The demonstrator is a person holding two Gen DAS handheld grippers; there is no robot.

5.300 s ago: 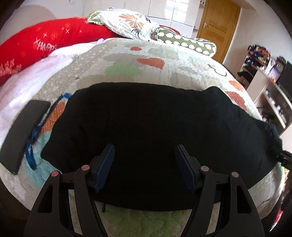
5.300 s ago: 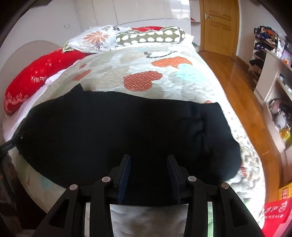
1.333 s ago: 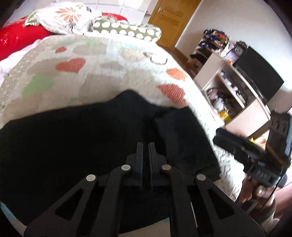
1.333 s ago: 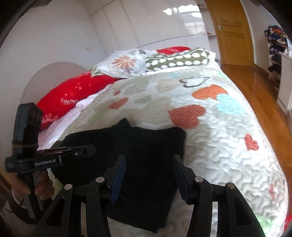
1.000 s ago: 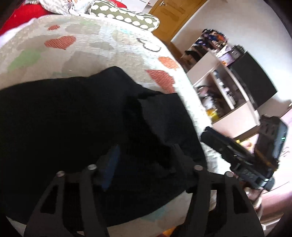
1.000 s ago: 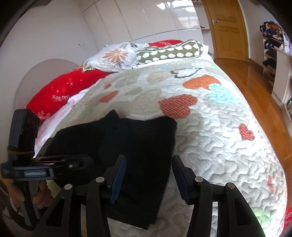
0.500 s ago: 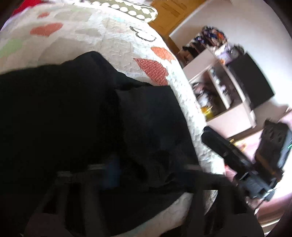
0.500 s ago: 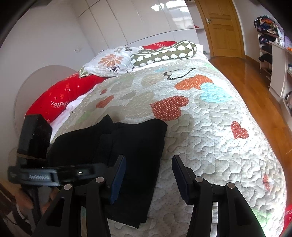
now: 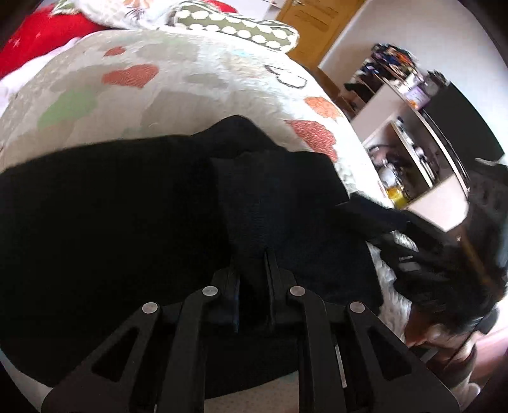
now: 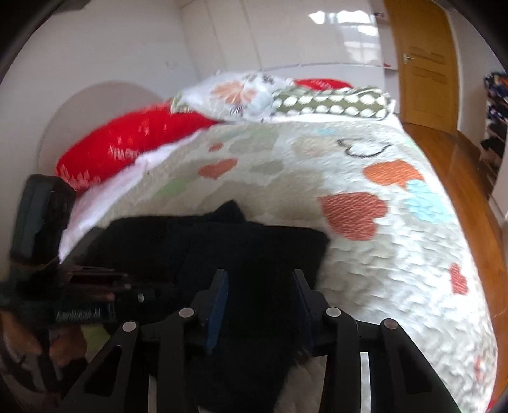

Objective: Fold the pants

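One pair of black pants [image 9: 133,216] lies across the near end of the heart-patterned quilt [image 9: 197,85], seen first from the left wrist. The cloth is matte and dark, spread wide to the left of the view, with a folded panel doubled over on top at its right part; that panel's edge runs as a faint ridge down the middle. A small peak of fabric pokes up at the far edge of the pants, toward the pillows [image 9: 235,28]. The left gripper [image 9: 252,273] hangs over the folded panel with its jaws clenched nearly together; whether any cloth is pinched between them cannot be told against the black. Just right of the pants, the right gripper [image 9: 365,211] reaches in, blurred, with part of the person behind it.

From the right wrist, the pants [image 10: 241,244] show as a compact dark stack at the near left of the quilt [image 10: 365,152], the upper layer ending in a straight right-hand edge. The right gripper [image 10: 260,305] has its jaws apart, just narrowing, above that layer; the pads do not visibly press it. The left gripper [image 10: 104,292] sits just left of the pants.
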